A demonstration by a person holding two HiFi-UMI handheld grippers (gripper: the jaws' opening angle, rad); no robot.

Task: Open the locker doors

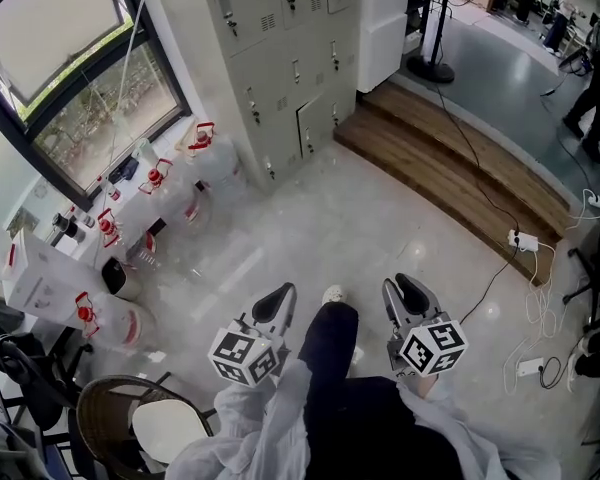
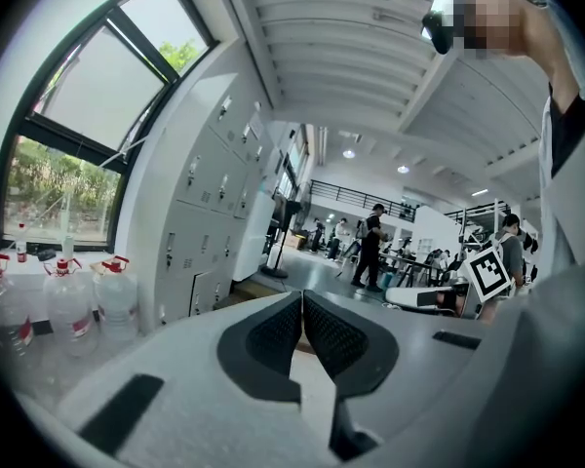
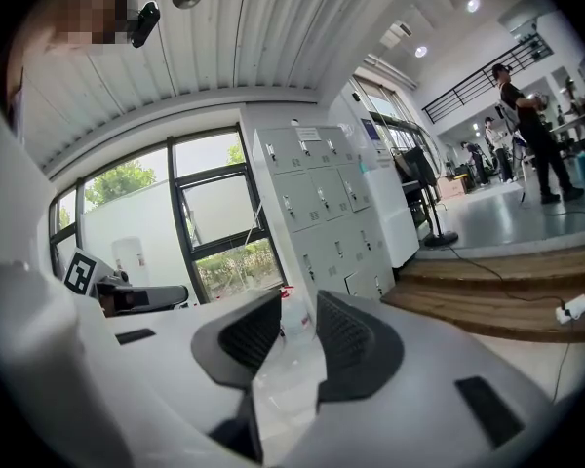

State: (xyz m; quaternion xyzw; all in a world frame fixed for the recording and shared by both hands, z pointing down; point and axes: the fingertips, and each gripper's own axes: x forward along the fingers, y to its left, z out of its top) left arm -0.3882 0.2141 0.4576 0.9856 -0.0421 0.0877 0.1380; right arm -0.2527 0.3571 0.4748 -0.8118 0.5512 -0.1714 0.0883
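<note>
Locker doors [image 1: 280,63] lie well ahead, unreached, so the left gripper [image 1: 277,304] hangs pinched empty and the right gripper [image 1: 408,294] gapes empty

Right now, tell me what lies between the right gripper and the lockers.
In the head view, only bare floor separates the right gripper from the lockers.

Left hand-held gripper [image 1: 280,294] together, right [image 1: 404,286] apart
</note>
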